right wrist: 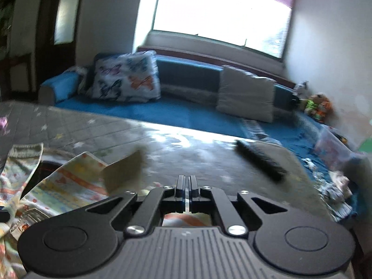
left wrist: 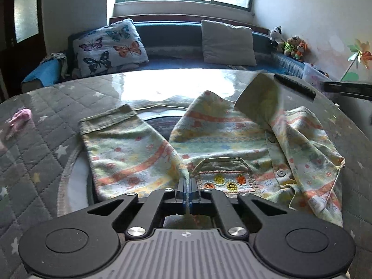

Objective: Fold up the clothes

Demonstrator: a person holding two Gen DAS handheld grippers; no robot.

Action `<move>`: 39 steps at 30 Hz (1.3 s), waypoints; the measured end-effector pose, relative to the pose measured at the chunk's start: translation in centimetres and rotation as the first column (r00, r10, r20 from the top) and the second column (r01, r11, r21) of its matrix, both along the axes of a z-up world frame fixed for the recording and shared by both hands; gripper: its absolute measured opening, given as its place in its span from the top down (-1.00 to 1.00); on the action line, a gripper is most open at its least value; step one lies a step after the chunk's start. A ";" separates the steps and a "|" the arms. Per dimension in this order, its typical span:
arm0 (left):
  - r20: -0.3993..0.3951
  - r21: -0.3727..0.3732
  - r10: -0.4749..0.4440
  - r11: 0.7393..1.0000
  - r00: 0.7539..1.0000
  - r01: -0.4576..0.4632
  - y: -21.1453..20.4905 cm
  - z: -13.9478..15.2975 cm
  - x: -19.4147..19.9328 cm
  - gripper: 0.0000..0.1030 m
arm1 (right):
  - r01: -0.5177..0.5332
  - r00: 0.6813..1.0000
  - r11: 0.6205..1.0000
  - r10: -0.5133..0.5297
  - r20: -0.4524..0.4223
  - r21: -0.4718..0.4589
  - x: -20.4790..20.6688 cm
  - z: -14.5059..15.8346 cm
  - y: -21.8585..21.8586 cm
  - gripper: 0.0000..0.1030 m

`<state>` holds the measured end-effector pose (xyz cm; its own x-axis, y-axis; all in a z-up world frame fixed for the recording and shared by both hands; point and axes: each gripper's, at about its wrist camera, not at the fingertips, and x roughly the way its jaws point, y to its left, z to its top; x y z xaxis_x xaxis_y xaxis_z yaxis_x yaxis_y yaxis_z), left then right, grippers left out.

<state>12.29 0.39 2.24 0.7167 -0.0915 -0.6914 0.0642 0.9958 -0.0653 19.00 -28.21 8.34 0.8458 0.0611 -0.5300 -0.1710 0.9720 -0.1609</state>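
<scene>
Patterned shirt (left wrist: 220,134) on quilted table (left wrist: 46,116), pinched by left hand-held gripper (left wrist: 187,186)

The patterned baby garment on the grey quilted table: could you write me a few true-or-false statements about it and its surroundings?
1. The left gripper is shut on the pastel patterned baby garment. True.
2. A black remote control lies on the grey quilted star-print table cover. True.
3. The garment is neatly folded. False: it lies spread and rumpled.
4. The butterfly-print cushion sits on the table. False: it is on the blue sofa behind.
</scene>
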 end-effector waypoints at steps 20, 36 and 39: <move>0.020 -0.031 0.081 0.996 0.997 -0.080 3.1 0.7 -8.4 0.98 | -0.097 0.992 0.989 0.105 -0.070 0.109 -4.1 -1.8 0.8 0.48; 0.001 -0.071 0.066 0.995 0.998 -0.066 3.6 0.2 -10.5 0.98 | -0.175 0.976 0.985 0.172 -0.136 -0.005 5.8 -6.0 13.5 0.07; 0.004 -0.076 0.070 0.995 0.998 -0.070 3.9 0.2 -10.6 0.98 | -0.152 0.979 0.988 0.146 -0.144 -0.028 6.0 -6.4 13.2 0.69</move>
